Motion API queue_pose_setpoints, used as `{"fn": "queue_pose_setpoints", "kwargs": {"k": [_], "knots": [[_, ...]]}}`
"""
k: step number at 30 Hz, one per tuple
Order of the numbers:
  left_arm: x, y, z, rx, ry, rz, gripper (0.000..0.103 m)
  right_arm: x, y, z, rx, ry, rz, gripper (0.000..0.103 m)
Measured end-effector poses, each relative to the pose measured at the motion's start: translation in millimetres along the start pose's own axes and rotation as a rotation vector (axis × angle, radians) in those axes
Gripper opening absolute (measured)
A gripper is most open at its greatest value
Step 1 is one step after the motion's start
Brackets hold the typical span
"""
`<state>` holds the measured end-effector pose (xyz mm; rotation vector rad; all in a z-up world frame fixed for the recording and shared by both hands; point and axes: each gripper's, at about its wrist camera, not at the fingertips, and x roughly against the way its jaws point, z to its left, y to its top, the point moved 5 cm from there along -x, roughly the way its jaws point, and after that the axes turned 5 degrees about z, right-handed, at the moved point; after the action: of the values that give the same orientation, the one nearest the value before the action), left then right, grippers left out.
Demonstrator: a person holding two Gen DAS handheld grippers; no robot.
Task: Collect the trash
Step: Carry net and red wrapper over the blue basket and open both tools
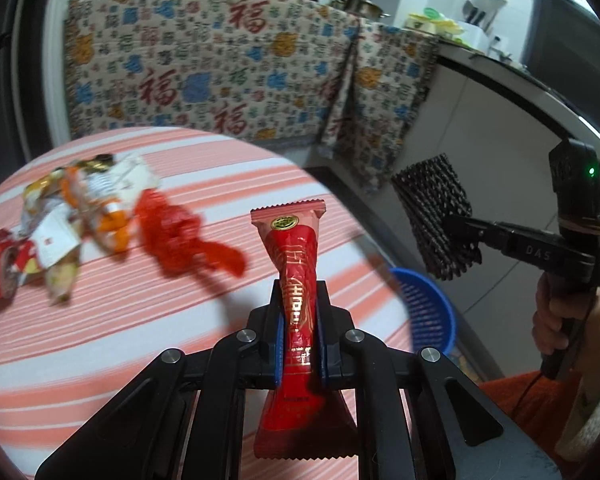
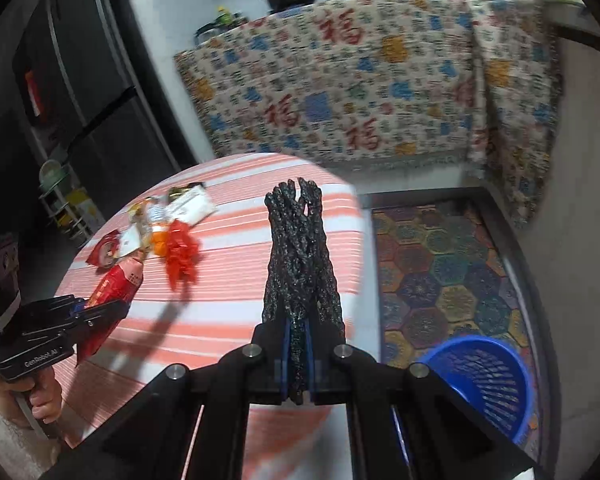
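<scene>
While the red wrapper [image 1: 298,304] is clamped between the left gripper [image 1: 299,320] fingers and the black foam net [image 2: 300,264] is pinched in the right gripper [image 2: 298,354], both hang above the striped table [image 1: 100,320]. Best carried over the blue basket [image 2: 484,384] on the floor beside it, centred above its rim before letting go; more litter [image 1: 72,216] waits.

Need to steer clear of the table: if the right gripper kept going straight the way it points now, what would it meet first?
Probably the striped tablecloth. The right gripper, jaws shut on the black mesh piece, aims down at the table's right part, not the blue basket lower right. Depth is uncertain.
</scene>
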<state>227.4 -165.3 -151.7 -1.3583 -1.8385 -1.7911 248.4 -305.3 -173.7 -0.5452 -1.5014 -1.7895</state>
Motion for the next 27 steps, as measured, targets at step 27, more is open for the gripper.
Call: {"fn": "queue_pose_setpoints", "kwargs": {"k": [27], "knots": [[-165,1,-217,-0.161,-0.185,0.168,0.011,15,-75,-203,-0.358,-0.24,0.119,0.007]]}}
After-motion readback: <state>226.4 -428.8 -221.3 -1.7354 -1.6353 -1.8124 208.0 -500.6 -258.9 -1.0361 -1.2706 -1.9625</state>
